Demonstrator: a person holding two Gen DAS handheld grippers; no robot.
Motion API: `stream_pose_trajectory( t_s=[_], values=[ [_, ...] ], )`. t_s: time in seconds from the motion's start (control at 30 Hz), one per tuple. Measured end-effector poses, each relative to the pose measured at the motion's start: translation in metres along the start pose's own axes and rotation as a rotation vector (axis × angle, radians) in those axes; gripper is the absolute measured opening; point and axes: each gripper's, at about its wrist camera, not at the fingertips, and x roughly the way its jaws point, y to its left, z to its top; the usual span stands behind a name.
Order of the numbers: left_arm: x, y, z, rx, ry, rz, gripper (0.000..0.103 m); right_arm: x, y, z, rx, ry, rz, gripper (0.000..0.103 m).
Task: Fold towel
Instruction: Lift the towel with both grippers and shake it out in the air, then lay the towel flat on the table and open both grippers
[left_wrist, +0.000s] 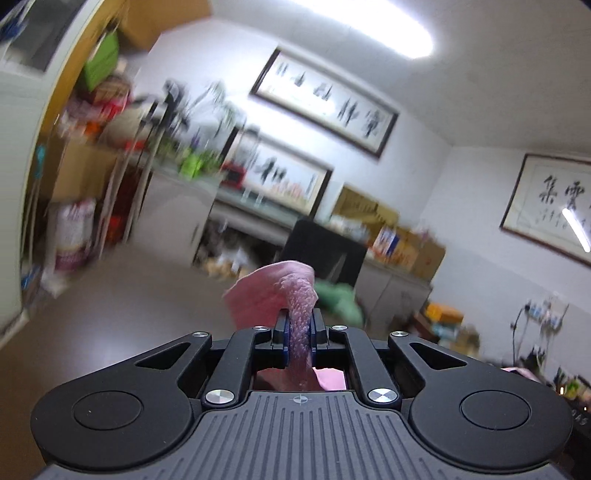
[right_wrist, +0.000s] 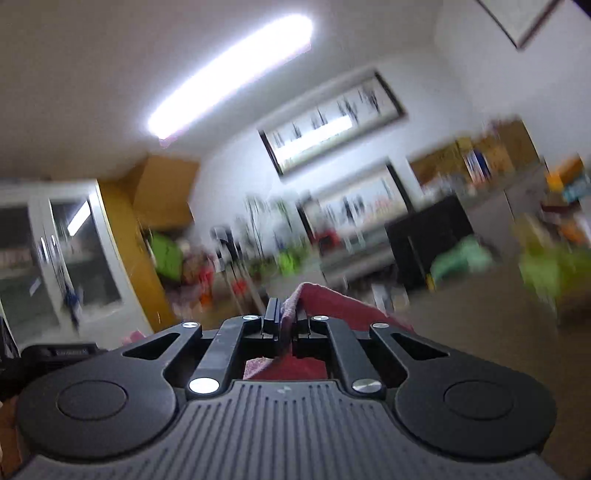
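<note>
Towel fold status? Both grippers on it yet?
Done: both grips made. The left gripper is shut on the pink towel, and the right gripper is shut on the same towel. In hand: towel held up off the surface. Left: no fold is visible; the towel's lay is out of view.

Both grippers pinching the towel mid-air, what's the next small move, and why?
Probably lower both together toward the table. The left hand-held gripper and right hand-held gripper each clamp pink towel with the cloth raised above the surface, so it needs laying down before release.
</note>
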Motion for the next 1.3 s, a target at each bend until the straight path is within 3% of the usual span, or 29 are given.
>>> stream_pose_trajectory(
  t_s=[0.07,0.13,0.2,0.27,0.33,0.4,0.5,0.67,0.77,0.87,1.13,1.3],
  values=[
    [0.004,0.014,-0.03,-0.037,0.109,0.03,0.013,-0.005,-0.016,-0.034,0.076,0.111,-0.053,0.013],
    [0.006,0.035,-0.057,-0.125,0.241,0.021,0.02,-0.011,-0.029,-0.053,0.158,0.168,-0.086,0.02],
    [0.003,0.042,-0.062,-0.137,0.258,0.036,0.027,-0.021,-0.04,-0.067,0.23,0.209,-0.114,0.03],
    [-0.007,0.046,-0.06,-0.109,0.239,0.047,0.032,-0.04,-0.038,-0.069,0.218,0.177,-0.131,0.042],
    [-0.016,0.049,-0.055,-0.076,0.211,0.06,0.043,-0.058,-0.029,-0.062,0.162,0.121,-0.175,0.055],
    [-0.026,0.054,-0.046,-0.046,0.172,0.082,0.053,-0.068,-0.022,-0.052,0.115,0.077,-0.203,0.057],
    [-0.043,0.055,-0.035,-0.008,0.112,0.097,0.055,-0.078,-0.01,-0.041,0.056,0.045,-0.218,0.064],
    [-0.039,0.049,-0.034,0.067,0.131,0.069,0.055,-0.06,0.003,-0.049,-0.023,0.19,-0.157,0.067],
    [-0.028,0.048,-0.041,0.14,0.194,0.038,0.055,-0.044,0.016,-0.063,-0.107,0.314,-0.106,0.072],
    [-0.025,0.053,-0.052,0.201,0.236,0.023,0.054,-0.038,0.029,-0.072,-0.194,0.382,-0.096,0.075],
    [-0.042,0.054,-0.073,0.42,0.231,-0.055,0.055,-0.046,0.04,-0.076,-0.295,0.427,-0.078,0.084],
    [-0.045,0.049,-0.081,0.484,0.24,-0.097,0.057,-0.04,0.029,-0.083,-0.282,0.439,-0.09,0.084]
  ],
)
